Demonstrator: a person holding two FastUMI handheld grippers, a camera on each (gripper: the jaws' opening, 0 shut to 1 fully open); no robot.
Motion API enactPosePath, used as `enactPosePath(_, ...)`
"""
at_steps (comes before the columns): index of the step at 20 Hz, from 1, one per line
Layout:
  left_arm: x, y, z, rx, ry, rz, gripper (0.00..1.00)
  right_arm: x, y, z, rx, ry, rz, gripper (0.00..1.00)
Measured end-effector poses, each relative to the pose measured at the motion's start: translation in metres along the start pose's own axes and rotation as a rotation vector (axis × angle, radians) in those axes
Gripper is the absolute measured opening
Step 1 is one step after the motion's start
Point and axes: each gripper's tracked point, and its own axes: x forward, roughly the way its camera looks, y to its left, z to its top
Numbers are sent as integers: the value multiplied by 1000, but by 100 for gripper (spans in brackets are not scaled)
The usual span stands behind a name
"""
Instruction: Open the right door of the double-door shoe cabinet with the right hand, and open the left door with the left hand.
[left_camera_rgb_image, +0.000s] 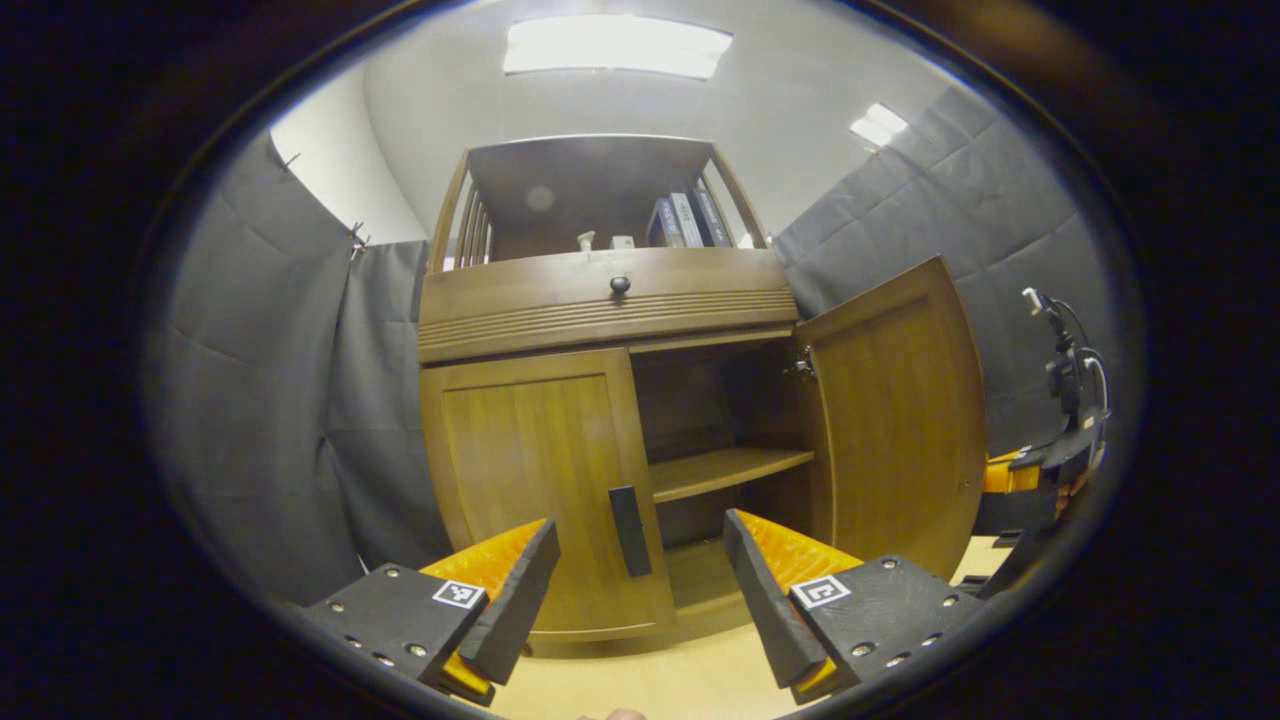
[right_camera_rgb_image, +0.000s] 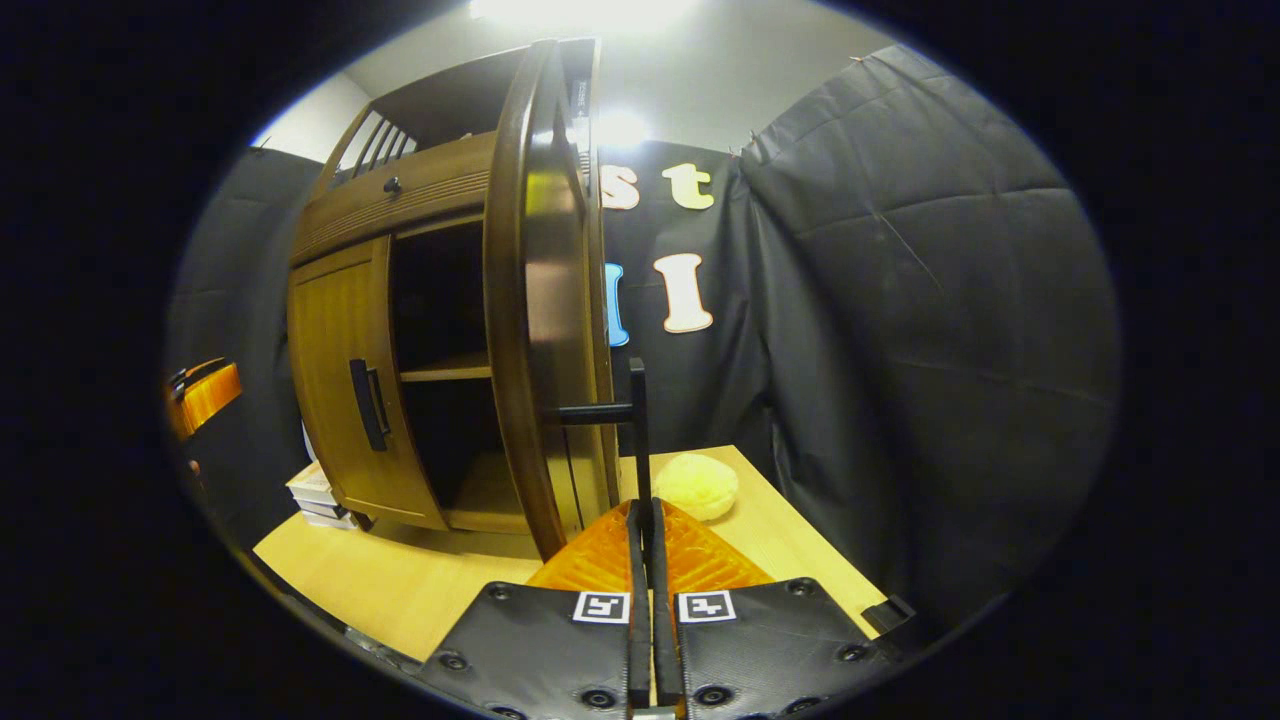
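While right door (left_camera_rgb_image: 895, 420) open, left door (left_camera_rgb_image: 545, 480) shut.

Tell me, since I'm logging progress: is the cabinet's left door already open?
No: in the left gripper view the left door sits closed against the cabinet, its handle untouched between the open left gripper fingers.

I see dark quilted cloth (left_camera_rgb_image: 270, 400) forming the booth walls on both sides, hung in folds. Above it I see a white ceiling (left_camera_rgb_image: 780, 110) with a rectangular light panel (left_camera_rgb_image: 615, 45) lit, and a second, smaller panel (left_camera_rgb_image: 878, 124) to the right. A light wooden tabletop (right_camera_rgb_image: 400, 580) forms the work surface; a pale yellow round object (right_camera_rgb_image: 695, 486) rests on it near the cloth.
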Motion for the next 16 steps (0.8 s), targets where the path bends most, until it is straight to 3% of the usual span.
enactPosePath(1, 0, 1, 0, -6, 4, 2, 95, -2, -2, 3, -1, 0, 7, 14)
enactPosePath(4, 5, 2, -6, -31, 24, 1, 95, -22, -31, -1, 16, 1, -68, 11)
enactPosePath(5, 7, 4, -8, -35, 29, 3, 95, -31, -31, 0, 45, 5, -55, 20)
enactPosePath(6, 10, 4, -11, -40, 31, 7, 95, -40, -30, 1, 86, 5, -41, 38)
enactPosePath(7, 12, 4, -14, -47, 35, 8, 95, -46, -33, 3, 116, 1, -44, 42)
enactPosePath(11, 28, 9, -23, -69, 39, 27, 94, -77, -69, 10, 146, -54, -164, 92)
enactPosePath(13, 45, 16, -27, -84, 38, 48, 96, -91, -80, 12, 175, -61, -200, 100)
enactPosePath(16, 64, 24, -37, -66, 59, 79, 94, -109, -94, 11, 197, -68, -246, 98)
